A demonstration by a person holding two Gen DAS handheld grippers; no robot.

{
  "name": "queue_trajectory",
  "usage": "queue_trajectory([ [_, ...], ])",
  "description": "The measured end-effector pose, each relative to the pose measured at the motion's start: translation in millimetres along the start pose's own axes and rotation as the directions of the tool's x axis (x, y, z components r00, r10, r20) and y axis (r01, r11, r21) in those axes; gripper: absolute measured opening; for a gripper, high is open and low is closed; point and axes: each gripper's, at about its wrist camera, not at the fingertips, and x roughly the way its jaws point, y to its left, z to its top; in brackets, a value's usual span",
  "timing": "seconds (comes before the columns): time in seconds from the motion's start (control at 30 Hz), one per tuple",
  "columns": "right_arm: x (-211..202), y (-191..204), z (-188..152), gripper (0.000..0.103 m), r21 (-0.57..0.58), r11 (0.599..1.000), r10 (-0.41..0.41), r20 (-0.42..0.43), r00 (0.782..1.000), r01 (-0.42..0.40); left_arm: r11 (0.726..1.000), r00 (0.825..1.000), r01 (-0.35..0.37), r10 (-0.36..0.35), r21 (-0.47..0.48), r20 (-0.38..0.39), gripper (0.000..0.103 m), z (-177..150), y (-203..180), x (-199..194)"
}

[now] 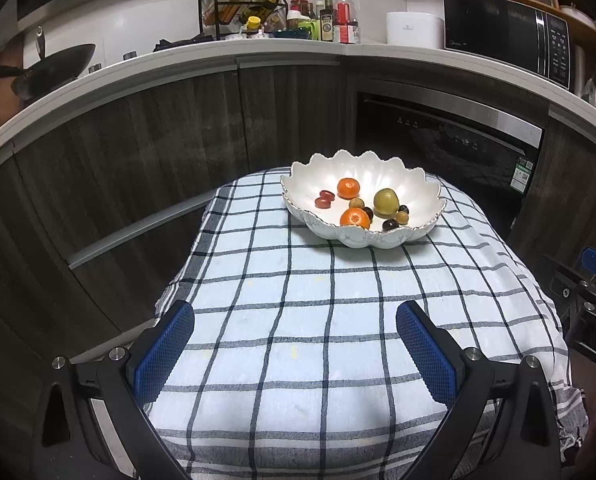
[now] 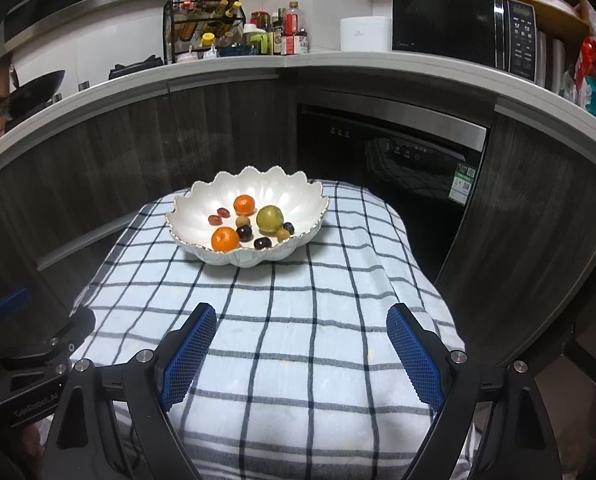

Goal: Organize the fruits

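Note:
A white scalloped bowl [image 1: 413, 184] stands at the far end of a table under a blue-checked cloth [image 1: 298, 320]; it also shows in the right wrist view [image 2: 298, 196]. In it lie two tangerines [image 1: 348, 188] [image 1: 355, 218], a green-yellow round fruit [image 1: 386, 201], red oval fruits [image 1: 325, 199] and several small dark and tan fruits [image 1: 389, 224]. My left gripper [image 1: 296, 314] is open and empty over the near cloth. My right gripper [image 2: 301, 316] is open and empty too, short of the bowl.
Dark cabinets and a built-in dishwasher [image 2: 397, 152] stand behind the table. The counter above carries a microwave [image 1: 505, 36], a bottle rack [image 1: 242, 8], a white pot [image 2: 365, 34] and a wok [image 1: 58, 64]. The other gripper's body shows at each view's edge [image 1: 589, 304] [image 2: 30, 344].

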Motion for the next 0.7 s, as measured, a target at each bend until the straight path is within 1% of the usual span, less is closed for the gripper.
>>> queue_trajectory([
  [0.23, -4.8, -1.5, 0.6, 0.088, 0.008, 1.000, 0.002, 0.012, 1.000, -0.002, 1.000, 1.000, 0.008, -0.008, -0.002, 0.010, 0.103, -0.3, 0.5, -4.1],
  [0.7, -2.6, -5.8, 0.5, 0.088, 0.024, 1.000, 0.007, 0.000, 1.000, -0.007, 1.000, 1.000, 0.018, -0.018, 0.007, 0.008, 0.103, 0.6, -2.7, -6.4],
])
